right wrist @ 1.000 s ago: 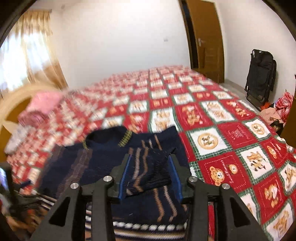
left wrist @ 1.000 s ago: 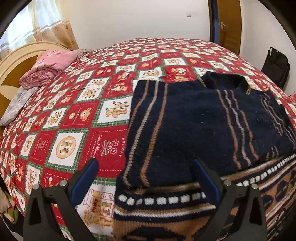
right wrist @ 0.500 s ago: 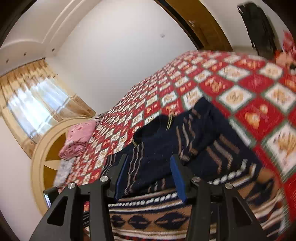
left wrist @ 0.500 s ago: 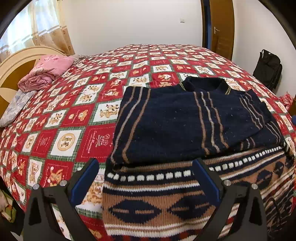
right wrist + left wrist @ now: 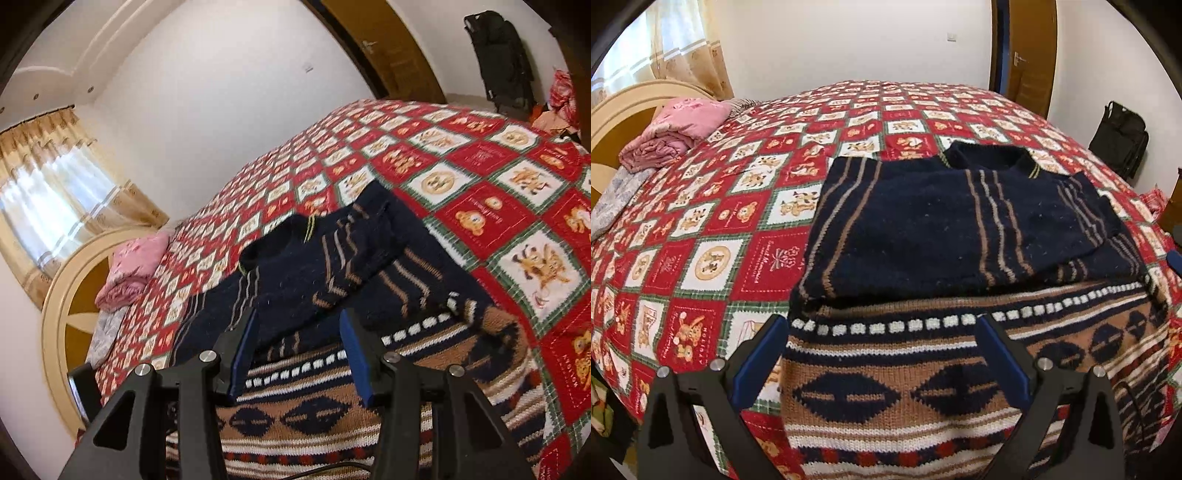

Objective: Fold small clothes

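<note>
Now the sweater (image 5: 960,236) lies flat on the bedspread (image 5: 713,229), near the bed's front edge; its navy sleeves are folded in across the chest, and the brown patterned hem band lies nearest the cameras; the collar (image 5: 990,157) points toward the far wall.

From the left wrist view, the left gripper (image 5: 882,354) hovers over the hem band with its blue-padded fingers (image 5: 759,360) spread wide; nothing sits between them, and the left finger hangs over the bedspread just beside the sweater's edge.

From the right wrist view, the right gripper (image 5: 299,354) is tilted and sits above the band too; its fingers (image 5: 354,356) stand apart with a clear gap and hold nothing; whether the tips brush the knit is hard to tell, since the view is slightly blurred. The right sleeve (image 5: 369,254) lies rumpled across the body just beyond those tips.

At the head of the bed, folded pink bedding (image 5: 676,129) rests beside the cream headboard (image 5: 66,280); a black bag (image 5: 1119,136) stands against the far wall, near a wooden door (image 5: 1023,55).
</note>
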{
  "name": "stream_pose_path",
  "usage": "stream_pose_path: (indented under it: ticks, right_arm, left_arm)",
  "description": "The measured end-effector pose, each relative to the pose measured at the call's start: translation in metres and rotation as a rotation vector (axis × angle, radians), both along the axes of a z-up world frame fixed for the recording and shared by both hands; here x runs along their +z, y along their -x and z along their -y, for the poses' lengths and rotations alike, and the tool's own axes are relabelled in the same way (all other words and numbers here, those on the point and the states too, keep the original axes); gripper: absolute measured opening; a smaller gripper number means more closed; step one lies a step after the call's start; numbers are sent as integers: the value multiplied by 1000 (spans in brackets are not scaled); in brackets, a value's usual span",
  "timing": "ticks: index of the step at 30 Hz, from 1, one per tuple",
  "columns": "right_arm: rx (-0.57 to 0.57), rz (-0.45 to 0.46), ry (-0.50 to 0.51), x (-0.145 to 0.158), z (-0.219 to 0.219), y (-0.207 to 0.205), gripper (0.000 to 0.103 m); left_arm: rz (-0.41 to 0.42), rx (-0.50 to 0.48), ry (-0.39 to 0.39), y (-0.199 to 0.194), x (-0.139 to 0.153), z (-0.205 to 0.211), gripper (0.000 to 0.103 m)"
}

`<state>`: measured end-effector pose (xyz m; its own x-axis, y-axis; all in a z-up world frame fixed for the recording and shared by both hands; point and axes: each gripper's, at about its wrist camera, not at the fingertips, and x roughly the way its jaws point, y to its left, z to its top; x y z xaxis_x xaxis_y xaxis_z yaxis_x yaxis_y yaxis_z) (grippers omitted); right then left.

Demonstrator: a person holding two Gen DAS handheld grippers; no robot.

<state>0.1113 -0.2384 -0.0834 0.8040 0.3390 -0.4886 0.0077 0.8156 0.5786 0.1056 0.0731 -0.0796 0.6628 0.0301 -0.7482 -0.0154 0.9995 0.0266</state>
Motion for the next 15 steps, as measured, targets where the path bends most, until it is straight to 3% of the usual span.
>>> stream_pose_path:
  ticks: [4, 8, 15]
  right_arm:
    - [69, 49, -109, 5, -1, 3, 48]
    - [102, 66, -26, 13, -16, 8, 48]
    - [101, 136, -24, 44, 10, 33, 48]
  left_arm:
    - [35, 0, 33, 6, 7, -1, 103]
    - [29, -13, 29, 7, 10, 1, 103]
    - [76, -32, 23, 26, 25, -18, 103]
